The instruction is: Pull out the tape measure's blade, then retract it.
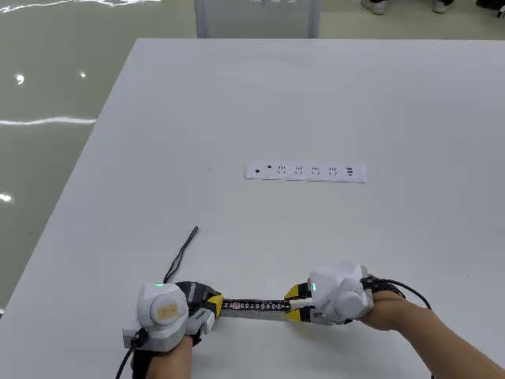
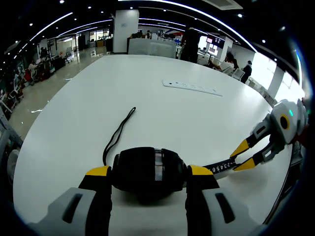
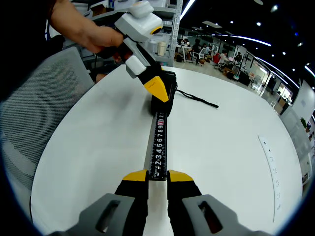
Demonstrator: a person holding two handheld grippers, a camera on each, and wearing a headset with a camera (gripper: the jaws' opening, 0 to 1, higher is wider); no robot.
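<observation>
At the left, the left gripper (image 1: 209,306) was clamped on the tape measure's black case (image 2: 145,167), 1 yellow-tipped jaw on each side. That hold looked meant to anchor the case on the white table (image 1: 316,95) so it could not slide while the blade was drawn. The case was rounded and dark, with a pale band across its middle. Its thin black wrist strap (image 1: 183,251) trailed loose on the table behind it, away from the person.

From the case the blade (image 3: 158,142) ran straight to the right, flat and low over the table. It was black with white numerals, and only a short length was out, so I judged the pull to be in its early part.

At the right, the right gripper (image 3: 157,175) had its 2 jaws pinched shut on the blade's free end, in line with the blade. That would let a pull run straight instead of twisting the strip.

A white power strip (image 1: 306,171) lay well apart, farther up the table.
</observation>
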